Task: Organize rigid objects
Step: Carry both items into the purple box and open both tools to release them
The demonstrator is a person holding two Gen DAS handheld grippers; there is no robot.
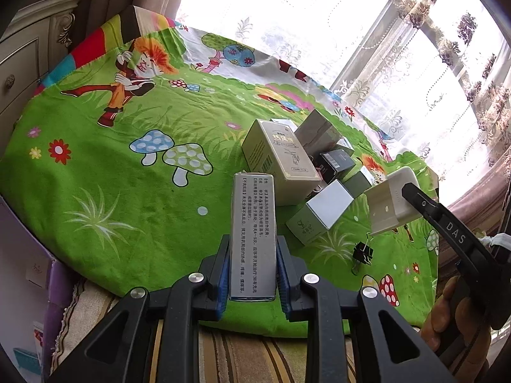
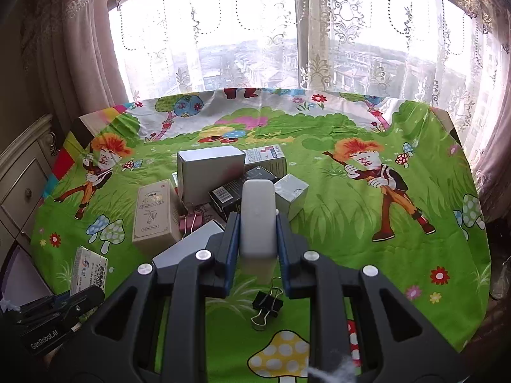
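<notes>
My left gripper (image 1: 253,249) is shut on a narrow grey printed box (image 1: 253,223), held above the green cartoon cloth (image 1: 111,175). My right gripper (image 2: 257,226) is shut on a white rounded box (image 2: 257,214); that box also shows in the left wrist view (image 1: 391,201), lifted at the right. A heap of boxes lies mid-cloth: a beige carton (image 2: 155,214), a large grey box (image 2: 209,172), a black box (image 2: 228,193), a small grey cube (image 2: 291,196). The beige carton (image 1: 278,159) sits just beyond my left gripper's box.
A black binder clip (image 2: 266,306) lies on the cloth under my right gripper, also seen in the left wrist view (image 1: 362,253). A purple box (image 1: 28,274) stands at the left edge. A cream cabinet (image 1: 22,63) is at left, curtained windows (image 2: 287,32) behind.
</notes>
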